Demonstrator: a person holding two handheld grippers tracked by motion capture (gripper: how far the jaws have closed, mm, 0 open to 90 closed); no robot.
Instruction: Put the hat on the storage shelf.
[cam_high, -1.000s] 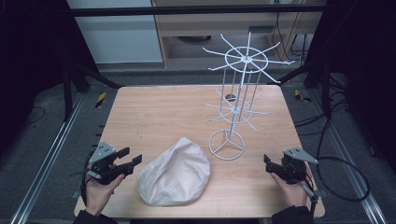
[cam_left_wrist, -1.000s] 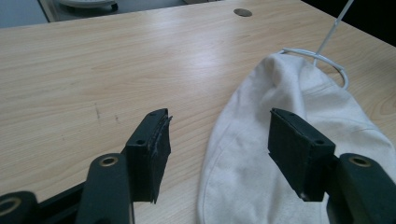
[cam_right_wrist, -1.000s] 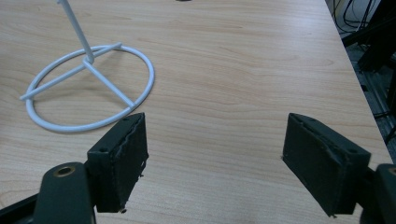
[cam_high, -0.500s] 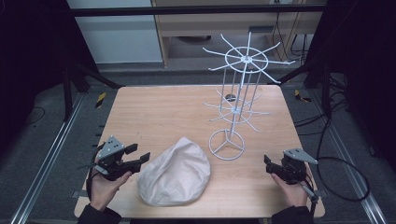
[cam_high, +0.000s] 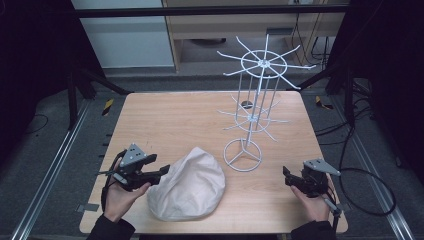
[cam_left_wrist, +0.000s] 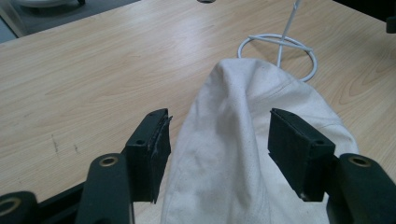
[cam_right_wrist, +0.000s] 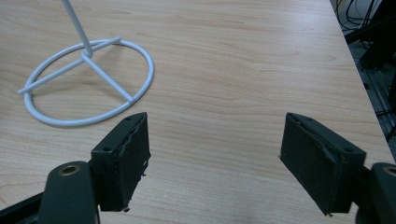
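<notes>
— Cloth first: where does it lie?

— A cream-white cloth cap (cam_high: 189, 184) sits in a soft heap on the wooden table (cam_high: 175, 120), toward the near edge and left of the middle. Its far end lies just beside the ring base of the white wire rack (cam_high: 252, 100).

— And the left gripper (cam_high: 157, 172)?

— At the cap's left edge, pointing into it. In the left gripper view its jaws stand apart, one on each side of the cap's raised ridge (cam_left_wrist: 233, 154). The left pad looks close to the fabric, the right pad hangs over it; whether either touches, I cannot tell. Nothing is clamped.

— The right gripper (cam_high: 289, 177)?

— Near the table's right near corner, well apart from the cap, with the rack's base between them. The right gripper view shows its jaws wide apart over bare wood, and the white ring base (cam_right_wrist: 88, 84) beyond the left jaw.

— Is the rack upright?

— Yes, it stands on its ring, its wire arms spread in two tiers.
</notes>
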